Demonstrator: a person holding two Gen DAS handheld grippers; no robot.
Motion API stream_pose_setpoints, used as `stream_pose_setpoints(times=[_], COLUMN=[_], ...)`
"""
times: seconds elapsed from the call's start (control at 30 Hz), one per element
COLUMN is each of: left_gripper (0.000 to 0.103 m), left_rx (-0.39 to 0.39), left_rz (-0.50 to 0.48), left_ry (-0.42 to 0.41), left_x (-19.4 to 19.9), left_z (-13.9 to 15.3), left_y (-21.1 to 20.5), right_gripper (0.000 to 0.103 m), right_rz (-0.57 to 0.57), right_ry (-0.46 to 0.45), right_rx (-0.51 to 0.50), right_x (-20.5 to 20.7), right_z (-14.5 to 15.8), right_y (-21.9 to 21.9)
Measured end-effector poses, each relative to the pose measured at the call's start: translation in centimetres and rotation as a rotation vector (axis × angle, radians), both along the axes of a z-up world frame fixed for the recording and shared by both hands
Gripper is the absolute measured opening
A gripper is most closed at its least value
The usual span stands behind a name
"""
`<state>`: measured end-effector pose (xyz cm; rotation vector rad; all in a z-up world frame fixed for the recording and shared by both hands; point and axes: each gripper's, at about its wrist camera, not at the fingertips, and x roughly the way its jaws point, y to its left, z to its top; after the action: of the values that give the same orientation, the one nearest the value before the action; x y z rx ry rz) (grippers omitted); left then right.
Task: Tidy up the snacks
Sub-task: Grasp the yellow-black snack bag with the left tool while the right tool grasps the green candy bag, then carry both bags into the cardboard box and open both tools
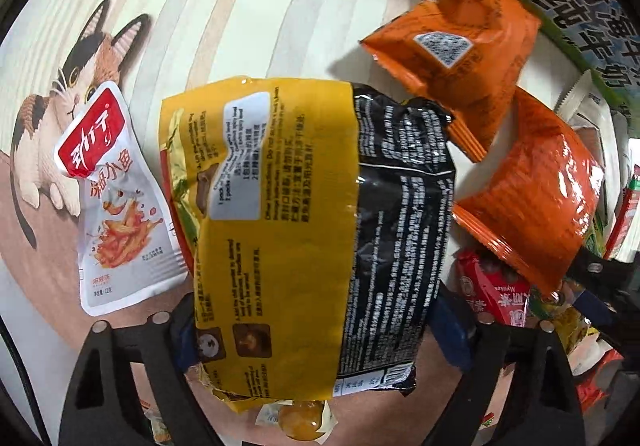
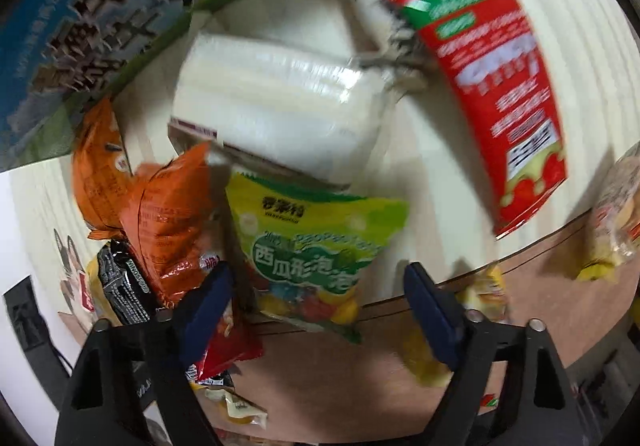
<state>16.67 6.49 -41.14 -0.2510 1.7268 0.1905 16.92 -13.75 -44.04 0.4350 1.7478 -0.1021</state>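
Left wrist view
- Left gripper (image 1: 324,310): fingers spread wide on either side of the yellow-and-black packet (image 1: 308,230), which fills the gap; whether the pads press it cannot be told.
- Yellow-and-black packet: printed back facing the camera, lying lengthwise away from the lens.
- White fish-snack pouch (image 1: 120,206): just left of the packet, lying over the cat picture (image 1: 72,86) on the mat.
- Orange packets (image 1: 460,46): two, right of the big packet, the nearer one (image 1: 536,202) overlapping a small red packet (image 1: 496,294).
- Milk carton (image 1: 580,6): blue-green, along the upper right edge.

Right wrist view (blurred)
- Right gripper (image 2: 320,310): jaws wide apart, nothing clasped between the blue pads (image 2: 432,314).
- Green gum pouch (image 2: 316,246): flat on the table (image 2: 420,186), just ahead of the fingers, untouched.
- White wrapped pack (image 2: 280,102): beyond the green pouch.
- Red sachet (image 2: 492,78): upper right, tilted.
- Surroundings: orange packets at left; milk carton at upper left.
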Motion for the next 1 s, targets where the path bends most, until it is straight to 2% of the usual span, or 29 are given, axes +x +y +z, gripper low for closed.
stream_pose_setpoints(times=[0.07, 0.1, 0.13, 0.17, 0.27, 0.37, 0.43, 0.6, 0.83, 1.0], left_gripper=[0.085, 0.084, 0.084, 0.084, 0.084, 0.084, 0.084, 0.084, 0.084, 0.084], left_rx=[0.005, 0.009, 0.013, 0.019, 0.035, 0.039, 0.041, 0.030, -0.011, -0.083], left_rz=[-0.012, -0.020, -0.027, -0.030, -0.038, -0.038, -0.039, -0.053, -0.097, -0.114], left_ry=[-0.013, -0.016, -0.015, -0.021, -0.033, -0.042, -0.054, -0.085, -0.158, -0.245], left_x=[-0.8, -1.0, -0.7, -1.1, -2.9, -2.8, -3.2, -4.2, -8.1, -8.7], left_z=[0.5, 1.2, 2.1, 2.2, 4.0, 5.4, 5.9, 8.4, 14.4, 21.6], left_y=[-0.6, -0.8, -1.2, -1.3, -1.7, -2.3, -2.3, -1.7, -2.6, -3.6], right_gripper=[0.072, 0.068, 0.059, 0.056, 0.053, 0.051, 0.046, 0.044, 0.043, 0.043], right_rz=[0.009, 0.016, 0.024, 0.033, 0.042, 0.053, 0.052, 0.061, 0.076, 0.115], right_ry=[0.001, -0.006, -0.014, -0.026, -0.052, -0.075, -0.075, -0.096, -0.160, -0.252], right_rx=[-0.031, -0.045, -0.055, -0.074, -0.085, -0.087, -0.083, -0.082, -0.027, 0.047], right_x=[-0.1, -0.1, -0.1, -0.1, -0.6, -1.4, -2.0, -4.2, -8.3, -10.2], right_z=[-0.2, 0.0, 0.1, 0.3, 0.3, 0.6, 1.3, 2.3, 6.3, 12.2], right_y=[0.6, 1.0, 1.5, 1.8, 3.0, 3.0, 2.8, 2.6, 2.5, 1.3])
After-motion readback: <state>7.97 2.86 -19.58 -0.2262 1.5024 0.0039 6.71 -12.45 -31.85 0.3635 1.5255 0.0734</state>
